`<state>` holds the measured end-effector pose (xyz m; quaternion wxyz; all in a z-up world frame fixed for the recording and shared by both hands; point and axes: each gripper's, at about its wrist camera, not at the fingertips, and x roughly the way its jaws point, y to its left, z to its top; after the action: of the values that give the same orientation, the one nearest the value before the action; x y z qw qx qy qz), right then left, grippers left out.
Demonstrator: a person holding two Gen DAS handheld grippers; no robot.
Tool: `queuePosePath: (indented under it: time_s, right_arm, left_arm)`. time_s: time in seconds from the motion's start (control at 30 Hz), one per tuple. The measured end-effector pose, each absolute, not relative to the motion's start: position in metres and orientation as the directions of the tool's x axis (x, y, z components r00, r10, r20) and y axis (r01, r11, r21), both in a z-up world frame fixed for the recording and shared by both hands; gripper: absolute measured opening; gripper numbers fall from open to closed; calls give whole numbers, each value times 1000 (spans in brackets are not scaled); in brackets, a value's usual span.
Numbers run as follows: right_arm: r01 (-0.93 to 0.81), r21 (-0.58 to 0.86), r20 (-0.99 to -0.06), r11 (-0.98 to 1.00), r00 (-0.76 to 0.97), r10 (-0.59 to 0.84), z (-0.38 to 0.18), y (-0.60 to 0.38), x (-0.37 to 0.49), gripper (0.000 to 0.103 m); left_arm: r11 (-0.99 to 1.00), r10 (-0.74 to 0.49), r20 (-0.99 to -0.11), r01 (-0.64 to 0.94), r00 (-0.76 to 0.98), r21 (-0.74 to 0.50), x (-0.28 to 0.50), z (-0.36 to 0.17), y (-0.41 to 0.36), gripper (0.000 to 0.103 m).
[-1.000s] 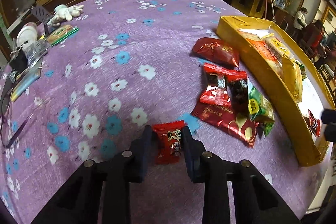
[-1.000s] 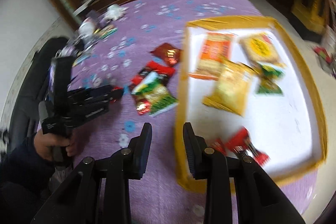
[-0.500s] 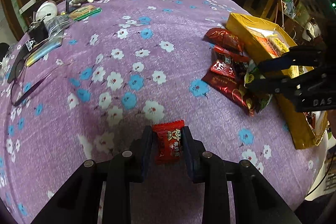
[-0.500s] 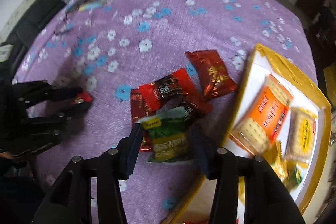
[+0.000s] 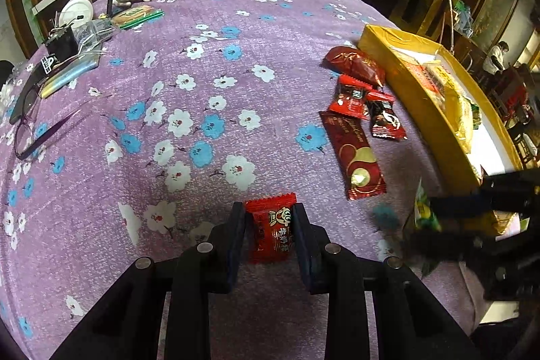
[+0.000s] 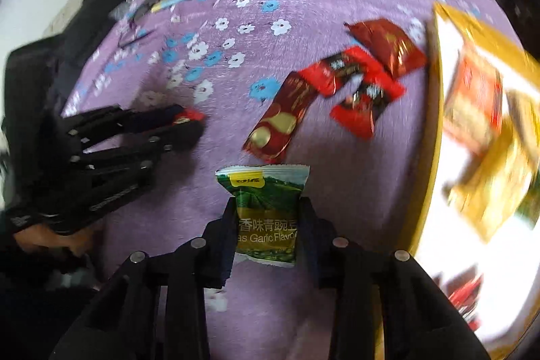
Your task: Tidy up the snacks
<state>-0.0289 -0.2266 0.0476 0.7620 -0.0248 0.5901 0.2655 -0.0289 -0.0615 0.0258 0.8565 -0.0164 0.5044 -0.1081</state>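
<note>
Left wrist view: the left tongs are clamped on a small red candy packet with a cartoon face on its wrapper, held just above the purple flowered cloth of the table. Only the sides of the wrapper are pinched, so it could slide out if the hand swings fast. To the right lie four loose red snacks: a puffy dark red pouch next to the yellow box, two small red-and-black packets overlapping each other, and a long maroon bar with a gold heart. At the right edge the right tongs show as a dark blur with a bit of green wrapper.

Right wrist view: the right tongs have just been closing, and they are now clamped on a green pea packet, garlic flavour by its label, with its crimped top sticking out past the fingertips. The packet hangs over the table, close to the yellow box's wall, not yet over the white inside. The picture is blurred, which suggests a fast move; I judge that the slippery bag could twist loose or catch on the wall and fall short. Inside the box lie orange and yellow packets, loosely piled, so a careless drop could land on top of them.
</note>
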Motion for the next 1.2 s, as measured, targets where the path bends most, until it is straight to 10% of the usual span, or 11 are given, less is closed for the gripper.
queuePosePath:
  time_s: [1.2]
  right_arm:
    - [-307,375,-837,875,293,462,77,-275,-54,33]
  left_arm:
    - [951,-208,-832,304,514,-50,-44,64,-116,28]
